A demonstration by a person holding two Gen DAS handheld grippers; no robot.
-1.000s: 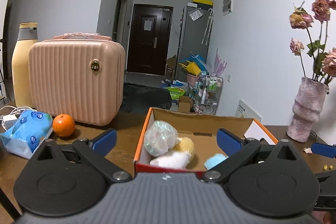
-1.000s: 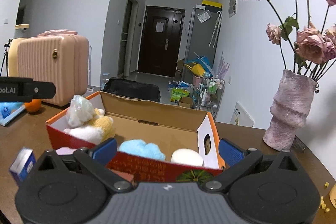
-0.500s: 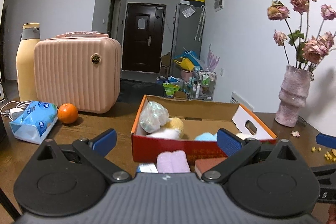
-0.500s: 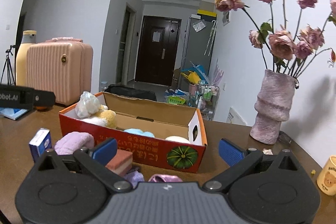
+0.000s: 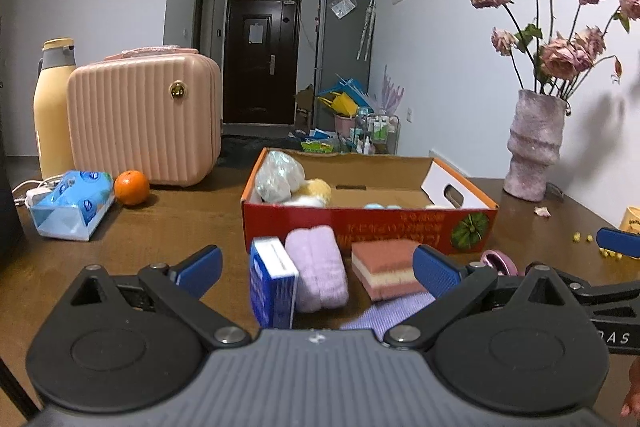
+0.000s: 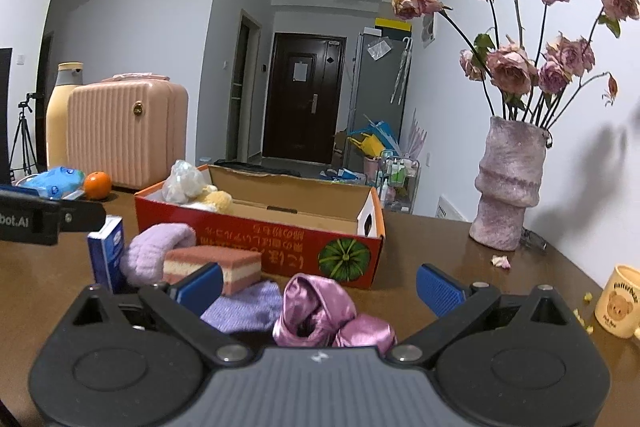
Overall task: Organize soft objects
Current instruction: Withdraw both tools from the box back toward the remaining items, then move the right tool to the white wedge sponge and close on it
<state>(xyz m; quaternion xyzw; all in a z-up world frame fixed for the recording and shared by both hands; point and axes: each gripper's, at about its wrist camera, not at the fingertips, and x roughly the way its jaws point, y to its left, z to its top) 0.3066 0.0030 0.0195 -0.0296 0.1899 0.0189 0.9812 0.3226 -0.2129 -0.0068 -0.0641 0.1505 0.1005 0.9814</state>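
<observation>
Left wrist: left gripper (image 5: 316, 269) spread wide, holding nothing; rolled lilac towel (image 5: 317, 273) and pink sponge (image 5: 386, 269) between its fingers, before the red cardboard box (image 5: 368, 227).

Right wrist: right gripper (image 6: 318, 285) wide apart, empty; pink satin scrunchie (image 6: 320, 311) between the fingers.

A lived-in home, most likely a flat. A brown table (image 5: 168, 223) carries a pink vanity case (image 5: 144, 123) toward its far left corner and a vase of dried roses (image 6: 508, 187) at its right edge. Beyond it, a hallway leads to a dark front door (image 5: 260, 59), with a grey fridge (image 5: 344, 67) and household clutter alongside.
</observation>
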